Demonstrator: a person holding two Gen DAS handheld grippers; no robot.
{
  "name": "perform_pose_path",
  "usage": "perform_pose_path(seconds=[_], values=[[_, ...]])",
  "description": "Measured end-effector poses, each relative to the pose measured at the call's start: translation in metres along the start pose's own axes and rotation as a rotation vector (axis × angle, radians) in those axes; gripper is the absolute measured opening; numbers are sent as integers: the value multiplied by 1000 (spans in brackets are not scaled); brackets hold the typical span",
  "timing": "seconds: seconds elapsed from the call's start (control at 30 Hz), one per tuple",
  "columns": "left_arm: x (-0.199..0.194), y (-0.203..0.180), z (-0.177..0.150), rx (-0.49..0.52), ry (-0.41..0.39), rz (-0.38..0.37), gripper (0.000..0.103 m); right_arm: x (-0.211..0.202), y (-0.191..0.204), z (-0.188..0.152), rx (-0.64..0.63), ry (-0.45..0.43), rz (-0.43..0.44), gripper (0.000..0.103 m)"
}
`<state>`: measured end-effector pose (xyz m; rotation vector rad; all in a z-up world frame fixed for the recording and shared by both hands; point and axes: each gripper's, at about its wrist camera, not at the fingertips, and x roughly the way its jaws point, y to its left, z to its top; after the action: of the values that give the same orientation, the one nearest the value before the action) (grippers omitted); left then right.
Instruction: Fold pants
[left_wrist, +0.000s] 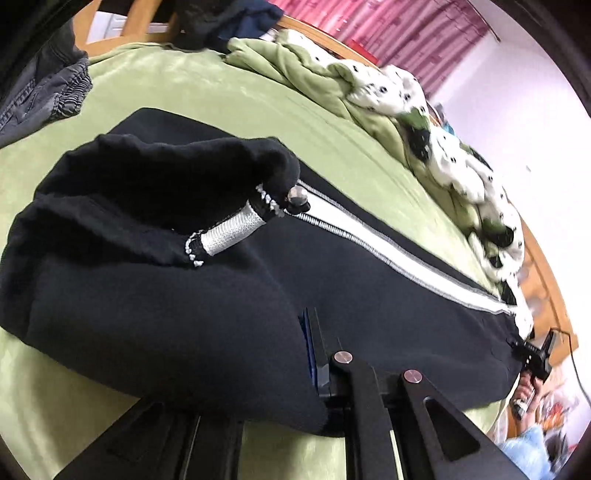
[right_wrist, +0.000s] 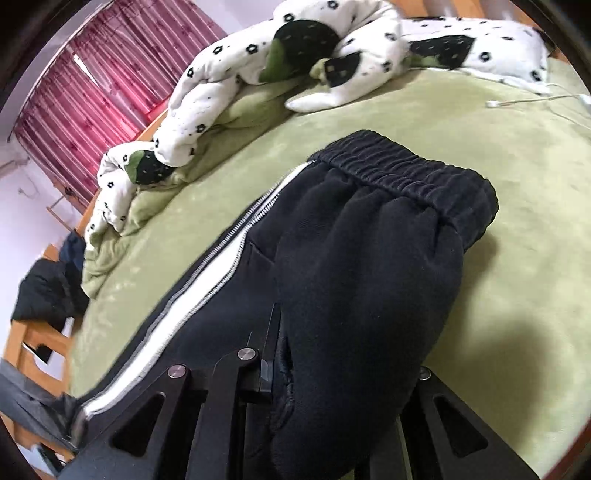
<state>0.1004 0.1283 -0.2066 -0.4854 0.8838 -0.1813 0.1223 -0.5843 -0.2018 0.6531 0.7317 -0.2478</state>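
Pinching black pants (left_wrist: 207, 295), both hand-held grippers; left view shows the cuff (left_wrist: 229, 229), right the waistband (right_wrist: 402, 173).

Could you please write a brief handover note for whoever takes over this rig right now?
Left tongs: shut on the black pants near the cuff end.
Right tongs: shut on the pants near the waistband.
Pants lie on the green bed cover, white side stripe showing, near edge lifted.
Done: both ends gripped.
Left: finish the fold, lay it flat, release.
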Motion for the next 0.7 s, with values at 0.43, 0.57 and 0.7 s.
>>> perform_pose_path(seconds=[0.43, 0.57, 0.7], values=[[-72, 6, -35, 223, -35, 96, 44, -56, -19, -69, -70, -59, -193, 51], [-99, -7, -22, 292, -115, 21, 44, -73, -14, -82, -67, -97, -240, 51], [-83, -17, 9, 316, -157, 93, 44, -78, -1, -83, -95, -94, -275, 51]])
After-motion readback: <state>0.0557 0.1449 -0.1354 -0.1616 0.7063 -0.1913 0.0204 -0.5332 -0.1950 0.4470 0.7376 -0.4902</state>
